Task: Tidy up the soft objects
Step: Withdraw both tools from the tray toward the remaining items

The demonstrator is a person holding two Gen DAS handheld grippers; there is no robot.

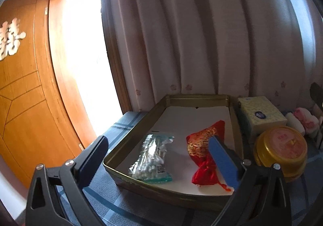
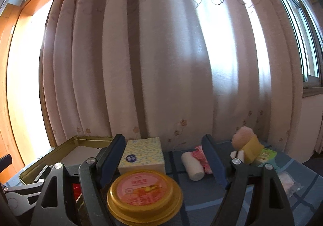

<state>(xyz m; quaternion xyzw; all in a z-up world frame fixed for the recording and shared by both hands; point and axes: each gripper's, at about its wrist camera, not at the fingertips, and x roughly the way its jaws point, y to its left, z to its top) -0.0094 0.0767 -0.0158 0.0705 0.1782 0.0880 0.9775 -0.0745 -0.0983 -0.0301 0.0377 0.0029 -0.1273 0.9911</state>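
Left gripper [image 1: 159,153] wide, empty, over tin tray [image 1: 113,162] rim; right gripper [image 2: 163,157] wide, empty.

A swab bag [image 1: 151,158] and pouch [image 1: 203,153] lie in the tray [image 1: 121,139], tissue box [image 1: 260,117] to its right.

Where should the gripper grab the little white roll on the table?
Grab the white roll across its middle, coming from the front with the open right gripper. It lies on its side, a short cylinder, so the fingers likely fit around its round body. The pink cloth touches one side, so go gently.
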